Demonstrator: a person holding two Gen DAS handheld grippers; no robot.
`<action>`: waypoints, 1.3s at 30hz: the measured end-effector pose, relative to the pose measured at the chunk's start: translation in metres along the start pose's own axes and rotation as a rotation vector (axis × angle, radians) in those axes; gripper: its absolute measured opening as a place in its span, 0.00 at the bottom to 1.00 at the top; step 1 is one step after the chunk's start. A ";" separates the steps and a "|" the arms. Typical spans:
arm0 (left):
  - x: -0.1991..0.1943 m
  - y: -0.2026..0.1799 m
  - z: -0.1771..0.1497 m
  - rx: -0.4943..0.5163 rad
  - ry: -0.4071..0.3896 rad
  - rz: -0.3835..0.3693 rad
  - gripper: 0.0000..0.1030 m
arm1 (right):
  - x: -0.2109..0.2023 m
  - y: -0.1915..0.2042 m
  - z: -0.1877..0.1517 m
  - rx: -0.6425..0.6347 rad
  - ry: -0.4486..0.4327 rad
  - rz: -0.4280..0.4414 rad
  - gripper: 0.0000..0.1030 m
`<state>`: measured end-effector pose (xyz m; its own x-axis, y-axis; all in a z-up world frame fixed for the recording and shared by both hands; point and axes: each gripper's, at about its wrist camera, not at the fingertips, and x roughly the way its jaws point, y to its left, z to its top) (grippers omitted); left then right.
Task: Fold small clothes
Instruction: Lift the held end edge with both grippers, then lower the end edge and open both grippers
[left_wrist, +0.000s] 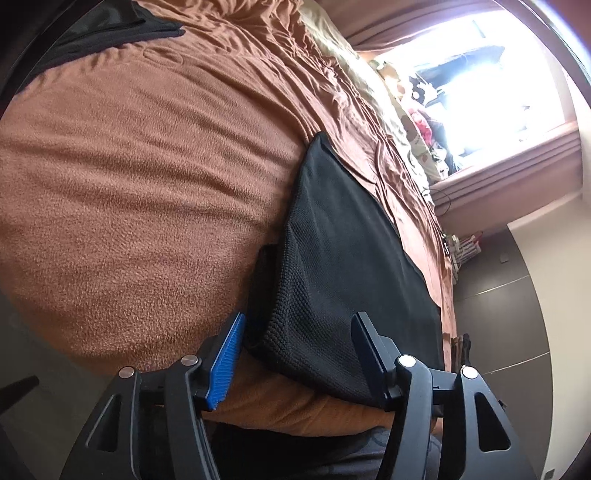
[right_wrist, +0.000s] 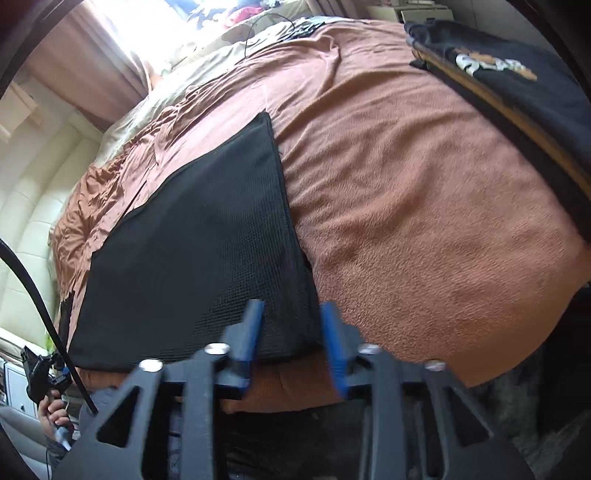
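Item: black mesh garment (left_wrist: 343, 266), lying flat on the brown fleece blanket (left_wrist: 140, 192) near the bed's front edge, already doubled into a rough rectangle by the look of its thick near edge.

Left gripper (left_wrist: 299, 354): I see its jaws spread wide, straddling the near corner of the garment, nothing clamped. One blue pad (left_wrist: 227, 363) sits just beside the folded edge.

Right gripper (right_wrist: 291, 339): jaws parted to a moderate gap at the garment's (right_wrist: 199, 258) near right corner; the cloth edge lies between the pads, but I judge it not pinched.

Handling, my estimate: light, soft, limp knit with open weave; it will drape and sag once lifted, and the pads should bite well on the texture. Layers may slide apart, so I would take both near corners through all layers, right at the thick folded edge.

Also present: dark folded clothing (right_wrist: 517, 85) stacked at the far side of the blanket, well apart; a person's hand (right_wrist: 55, 410) holding the other grip.
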<state>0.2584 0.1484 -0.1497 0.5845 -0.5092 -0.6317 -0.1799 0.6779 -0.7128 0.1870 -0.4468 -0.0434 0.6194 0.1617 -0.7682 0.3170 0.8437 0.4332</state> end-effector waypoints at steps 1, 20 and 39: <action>0.002 0.002 -0.001 -0.009 0.007 -0.003 0.58 | -0.004 0.004 0.003 -0.010 -0.013 -0.014 0.54; 0.011 0.006 -0.019 -0.044 -0.063 0.011 0.39 | -0.014 0.122 0.006 -0.268 -0.009 0.052 0.54; 0.019 0.003 -0.009 -0.036 -0.007 0.052 0.13 | 0.082 0.215 -0.008 -0.476 0.089 0.120 0.52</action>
<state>0.2619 0.1359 -0.1661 0.5793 -0.4695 -0.6663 -0.2384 0.6841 -0.6893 0.3002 -0.2481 -0.0165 0.5613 0.2976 -0.7722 -0.1290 0.9532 0.2736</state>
